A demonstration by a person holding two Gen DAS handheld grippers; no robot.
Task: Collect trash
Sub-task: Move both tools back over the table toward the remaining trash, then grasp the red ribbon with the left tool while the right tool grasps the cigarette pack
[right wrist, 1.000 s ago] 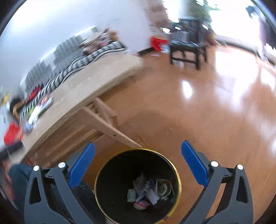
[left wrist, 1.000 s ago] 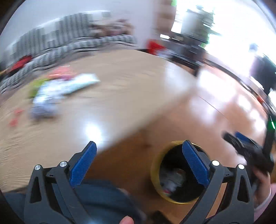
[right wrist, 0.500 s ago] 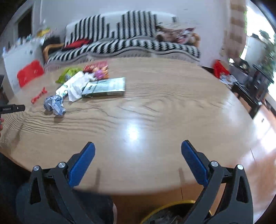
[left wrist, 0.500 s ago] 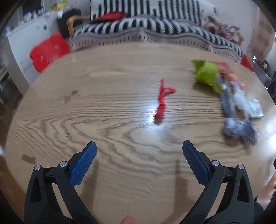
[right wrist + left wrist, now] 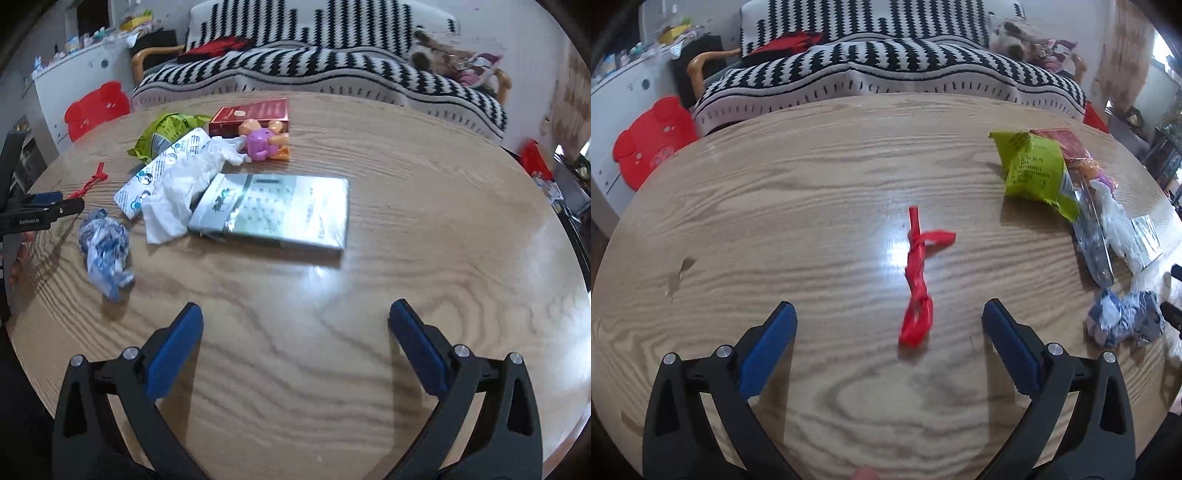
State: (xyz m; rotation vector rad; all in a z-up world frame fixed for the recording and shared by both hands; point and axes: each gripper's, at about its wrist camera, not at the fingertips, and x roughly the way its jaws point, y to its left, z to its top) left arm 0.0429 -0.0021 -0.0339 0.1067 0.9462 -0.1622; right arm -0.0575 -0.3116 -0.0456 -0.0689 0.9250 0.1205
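A twisted red wrapper strip [image 5: 918,277] lies on the wooden table [image 5: 775,206], just beyond and between the jaws of my open, empty left gripper [image 5: 886,332]. A crumpled blue-white paper ball [image 5: 1123,321] lies to its right, also in the right wrist view [image 5: 105,247]. A green snack bag [image 5: 1034,170], a white tissue [image 5: 184,192] and a blister sheet [image 5: 162,170] lie further on. My right gripper [image 5: 295,332] is open and empty above bare table, short of a silver packet [image 5: 277,210]. The left gripper also shows in the right wrist view [image 5: 55,206].
A red box [image 5: 251,114] and a small purple doll [image 5: 262,142] sit at the far side of the pile. A striped sofa [image 5: 886,66] stands behind the table. A red bear-shaped stool [image 5: 650,140] stands at the left.
Both grippers swung up from the yellow-rimmed bin on the floor to the table top. The left one has since moved closer to the red strip, the right one closer to the silver packet.
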